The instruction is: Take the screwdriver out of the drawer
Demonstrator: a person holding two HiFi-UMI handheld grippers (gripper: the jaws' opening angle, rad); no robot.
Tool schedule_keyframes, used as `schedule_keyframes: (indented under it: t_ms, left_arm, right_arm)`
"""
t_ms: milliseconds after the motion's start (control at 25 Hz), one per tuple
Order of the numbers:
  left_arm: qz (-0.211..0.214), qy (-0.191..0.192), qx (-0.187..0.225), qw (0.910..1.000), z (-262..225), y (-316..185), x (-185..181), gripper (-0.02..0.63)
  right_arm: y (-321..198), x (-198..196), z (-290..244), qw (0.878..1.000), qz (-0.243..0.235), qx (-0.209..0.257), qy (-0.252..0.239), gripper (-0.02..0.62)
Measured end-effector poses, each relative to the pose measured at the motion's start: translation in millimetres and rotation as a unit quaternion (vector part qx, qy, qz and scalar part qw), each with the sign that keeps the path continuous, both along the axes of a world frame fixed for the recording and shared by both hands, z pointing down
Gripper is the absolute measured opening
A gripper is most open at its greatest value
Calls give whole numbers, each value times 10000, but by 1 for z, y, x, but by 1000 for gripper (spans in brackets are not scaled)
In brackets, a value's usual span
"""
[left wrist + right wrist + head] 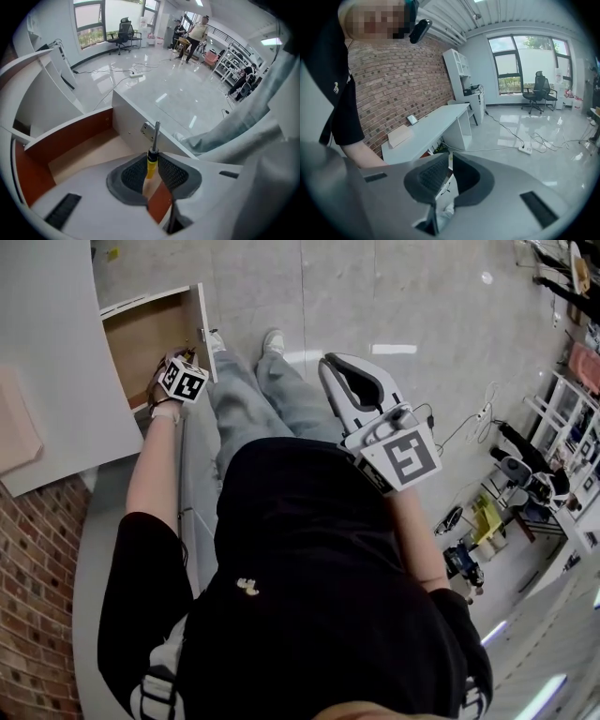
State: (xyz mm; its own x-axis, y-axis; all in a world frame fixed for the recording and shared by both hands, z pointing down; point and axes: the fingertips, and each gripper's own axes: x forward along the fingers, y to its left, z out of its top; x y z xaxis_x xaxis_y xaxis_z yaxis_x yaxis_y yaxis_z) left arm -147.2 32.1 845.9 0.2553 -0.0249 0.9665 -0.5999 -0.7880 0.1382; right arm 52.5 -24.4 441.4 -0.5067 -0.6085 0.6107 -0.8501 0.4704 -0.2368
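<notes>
The screwdriver [150, 168] has a yellow handle, a black collar and a bare metal shaft that points away from the camera. My left gripper [151, 157] is shut on its handle, just above the open drawer's [89, 152] brown wooden floor and beside the drawer's white front panel [126, 117]. In the head view the left gripper [167, 388] hangs at the open drawer's [141, 338] front edge, its jaws hidden under the marker cube. My right gripper [330, 367] is held off to the right over the floor, and its jaws [451, 157] stand together with nothing between them.
A white desk top [56, 362] runs along a brick wall [37, 596] to the left. The person's legs and shoes [272, 338] stand right beside the drawer. Cables and a power strip [136, 74] lie on the glossy floor. Shelves [572, 409] stand far right.
</notes>
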Motion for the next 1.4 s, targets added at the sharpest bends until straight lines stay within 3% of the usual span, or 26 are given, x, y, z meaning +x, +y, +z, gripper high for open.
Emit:
schedule_keyframes:
  t_ms: [320,720,960,1160,1400]
  left_arm:
    - [-379,-34,277,9989,-47,-2,-15,74]
    - [-932,127,1032,9902,-136,-30,-24,75]
    - [-1160,254,1586,9802,-215,-44,-20,75]
    - [-1502,665,1949,9670,-273,-58,-13,75]
    - [-1611,962,2451,9512,-339,-72,-4,75]
  right_arm:
    - [-7,-13,-12,9992,-192,287,-187,25]
    - [-16,-29,-29,9957,-495,683,-384,25]
    - [-17,-24,-53,9925,-650,922,-475,25]
    - [-27,-32,-65,9889,-758,1123,-609,25]
    - [-40,-38,-82,9844,-865,1370,-693,25]
